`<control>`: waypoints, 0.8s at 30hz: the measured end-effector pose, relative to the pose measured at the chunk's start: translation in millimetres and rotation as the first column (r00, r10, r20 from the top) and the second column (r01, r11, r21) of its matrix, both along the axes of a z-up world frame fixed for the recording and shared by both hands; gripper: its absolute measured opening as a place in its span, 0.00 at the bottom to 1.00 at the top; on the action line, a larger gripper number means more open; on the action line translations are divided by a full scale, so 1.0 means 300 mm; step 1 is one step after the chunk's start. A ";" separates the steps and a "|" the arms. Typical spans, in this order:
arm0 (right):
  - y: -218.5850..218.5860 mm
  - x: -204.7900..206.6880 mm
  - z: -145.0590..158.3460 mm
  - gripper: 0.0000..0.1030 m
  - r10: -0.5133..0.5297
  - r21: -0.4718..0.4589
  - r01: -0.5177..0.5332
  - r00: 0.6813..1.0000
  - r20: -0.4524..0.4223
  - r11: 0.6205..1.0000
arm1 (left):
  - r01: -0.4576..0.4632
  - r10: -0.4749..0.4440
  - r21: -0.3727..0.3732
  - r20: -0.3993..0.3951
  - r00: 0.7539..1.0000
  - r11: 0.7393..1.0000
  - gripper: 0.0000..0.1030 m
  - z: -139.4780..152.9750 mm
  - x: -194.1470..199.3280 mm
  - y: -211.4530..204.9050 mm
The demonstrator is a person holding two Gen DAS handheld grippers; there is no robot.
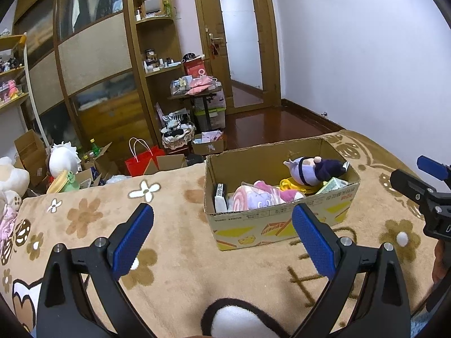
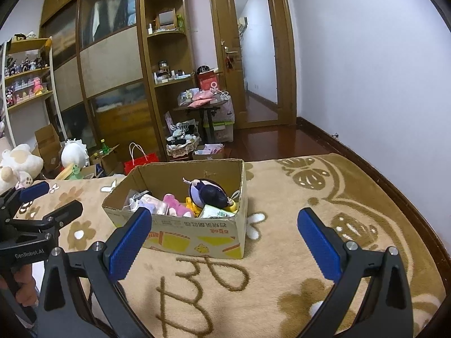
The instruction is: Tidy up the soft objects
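Both grippers hover spread wide and empty over the flowered blanket (image 1: 174, 253): left gripper (image 1: 222, 239), then the cardboard box (image 1: 282, 225) holding a pink plush (image 1: 265, 197) and purple doll (image 1: 313, 170), then right gripper (image 2: 225, 242).

A bed covered by a tan flower-patterned blanket (image 2: 282, 295) carries an open cardboard box (image 2: 197, 239) standing directly on it; pale plush toys (image 1: 11, 186) seem to rest at its far-left edge.

Both wrist views look low across the bed toward the door — sharing the cardboard box (image 1: 282, 194) (image 2: 180, 219), right-centre and left-centre respectively.
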State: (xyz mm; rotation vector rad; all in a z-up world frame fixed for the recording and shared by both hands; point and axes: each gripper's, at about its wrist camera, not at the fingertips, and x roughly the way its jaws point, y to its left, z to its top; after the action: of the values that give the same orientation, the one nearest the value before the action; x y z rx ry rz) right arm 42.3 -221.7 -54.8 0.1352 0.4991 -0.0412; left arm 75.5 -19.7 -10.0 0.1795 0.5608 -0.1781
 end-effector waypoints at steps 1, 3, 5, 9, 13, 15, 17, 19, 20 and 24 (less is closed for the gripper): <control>0.000 0.000 0.000 1.00 0.000 0.000 0.000 1.000 0.000 1.000 | 0.000 0.000 0.001 0.000 1.000 1.000 0.95 0.000 0.000 0.000; 0.000 0.002 -0.001 1.00 -0.001 0.001 0.001 1.000 -0.001 1.000 | -0.001 0.001 0.002 -0.003 1.000 1.000 0.95 -0.003 0.003 -0.002; -0.001 0.003 -0.001 1.00 -0.001 0.001 0.001 1.000 0.000 1.000 | 0.001 -0.001 0.002 -0.006 1.000 1.000 0.95 -0.004 0.002 -0.003; -0.002 0.005 -0.006 1.00 -0.006 0.001 0.006 1.000 0.004 1.000 | 0.003 -0.003 0.004 -0.006 1.000 1.000 0.95 -0.005 0.000 -0.003; -0.008 0.006 -0.010 1.00 -0.009 0.003 0.009 1.000 0.004 1.000 | 0.008 -0.008 0.009 -0.006 1.000 1.000 0.95 -0.008 -0.003 -0.004; -0.007 0.005 -0.008 1.00 -0.010 0.003 0.010 1.000 0.003 1.000 | 0.008 -0.008 0.010 -0.006 1.000 1.000 0.95 -0.009 -0.004 -0.003; -0.007 0.007 -0.010 1.00 -0.008 0.003 0.008 1.000 0.002 1.000 | 0.007 -0.007 0.008 -0.006 1.000 1.000 0.95 -0.008 -0.003 -0.005; -0.008 0.006 -0.008 1.00 -0.008 0.001 0.008 1.000 0.003 1.000 | 0.008 -0.008 0.008 -0.007 1.000 1.000 0.95 -0.009 -0.003 -0.005; -0.008 0.006 -0.009 1.00 -0.007 0.002 0.007 1.000 0.003 1.000 | 0.006 -0.006 0.009 -0.006 1.000 1.000 0.95 -0.008 -0.003 -0.006; -0.006 0.005 -0.007 1.00 -0.010 0.001 0.010 1.000 0.003 1.000 | 0.013 -0.013 0.011 -0.006 1.000 1.000 0.95 -0.010 -0.006 -0.008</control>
State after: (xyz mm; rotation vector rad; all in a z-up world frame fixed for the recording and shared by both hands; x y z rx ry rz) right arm 43.7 -223.6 -57.0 0.1389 0.4952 -0.0500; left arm 73.7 -22.0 -13.2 0.1935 0.5666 -0.1882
